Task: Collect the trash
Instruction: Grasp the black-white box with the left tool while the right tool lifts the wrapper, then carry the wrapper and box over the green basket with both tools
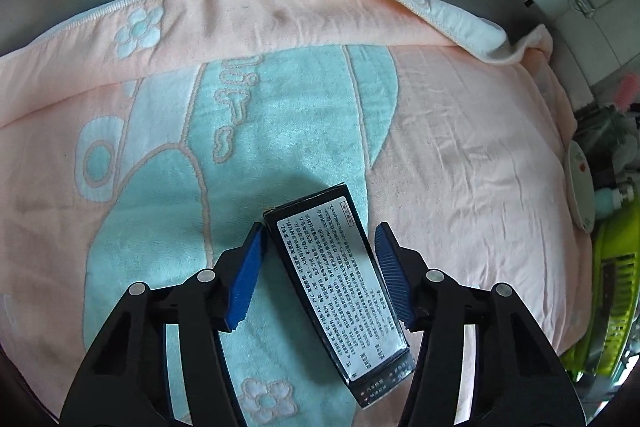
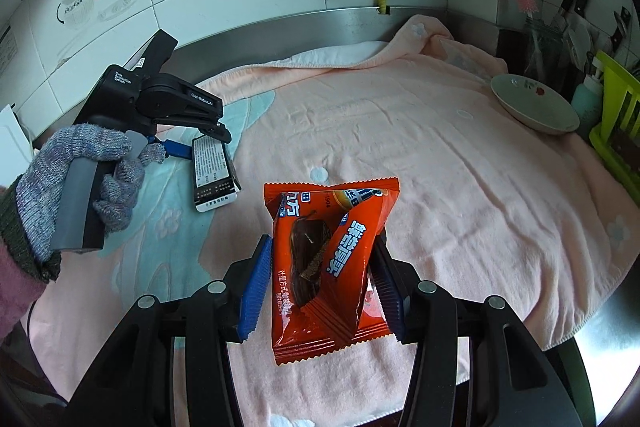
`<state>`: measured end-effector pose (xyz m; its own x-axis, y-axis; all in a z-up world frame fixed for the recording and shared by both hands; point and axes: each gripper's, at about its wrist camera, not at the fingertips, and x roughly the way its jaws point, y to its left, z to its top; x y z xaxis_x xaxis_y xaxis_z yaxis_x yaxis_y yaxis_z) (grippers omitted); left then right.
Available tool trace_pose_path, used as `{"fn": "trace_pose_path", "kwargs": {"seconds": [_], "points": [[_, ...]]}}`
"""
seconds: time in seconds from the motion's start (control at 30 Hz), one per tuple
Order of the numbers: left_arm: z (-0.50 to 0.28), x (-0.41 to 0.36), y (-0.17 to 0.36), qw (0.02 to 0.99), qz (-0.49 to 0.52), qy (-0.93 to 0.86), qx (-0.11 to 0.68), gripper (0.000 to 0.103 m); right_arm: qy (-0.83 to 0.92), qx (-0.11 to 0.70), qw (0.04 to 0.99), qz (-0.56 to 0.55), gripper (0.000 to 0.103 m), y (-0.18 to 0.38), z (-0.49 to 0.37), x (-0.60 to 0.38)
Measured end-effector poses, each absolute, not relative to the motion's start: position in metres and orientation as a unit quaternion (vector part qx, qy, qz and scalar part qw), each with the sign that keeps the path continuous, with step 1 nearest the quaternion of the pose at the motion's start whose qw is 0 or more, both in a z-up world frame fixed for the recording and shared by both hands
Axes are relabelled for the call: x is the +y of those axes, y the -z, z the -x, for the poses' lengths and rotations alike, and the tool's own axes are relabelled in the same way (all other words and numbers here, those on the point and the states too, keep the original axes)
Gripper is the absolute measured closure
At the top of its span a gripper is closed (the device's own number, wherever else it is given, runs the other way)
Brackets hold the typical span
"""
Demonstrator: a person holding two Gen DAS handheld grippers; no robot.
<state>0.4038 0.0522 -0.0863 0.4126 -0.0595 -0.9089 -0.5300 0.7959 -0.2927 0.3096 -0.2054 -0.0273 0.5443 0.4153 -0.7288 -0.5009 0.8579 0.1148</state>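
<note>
Jaws of the left gripper bracket the black box; right gripper clamps the orange wrapper.

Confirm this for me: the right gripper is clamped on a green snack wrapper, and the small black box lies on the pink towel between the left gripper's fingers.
The colour is wrong. The snack wrapper in the right gripper is orange, as the right wrist view shows. The rest stands: the small black box lies on the pink towel between the left gripper's fingers.
</note>
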Motion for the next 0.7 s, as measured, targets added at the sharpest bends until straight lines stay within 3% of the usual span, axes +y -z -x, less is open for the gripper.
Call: {"fn": "trace_pose_path", "kwargs": {"seconds": [0.7], "points": [[-0.324,0.005,0.045,0.824,0.243,0.01,0.511,0.056,-0.207,0.383,0.899,0.048,0.055,0.012,-0.222,-0.25]]}}
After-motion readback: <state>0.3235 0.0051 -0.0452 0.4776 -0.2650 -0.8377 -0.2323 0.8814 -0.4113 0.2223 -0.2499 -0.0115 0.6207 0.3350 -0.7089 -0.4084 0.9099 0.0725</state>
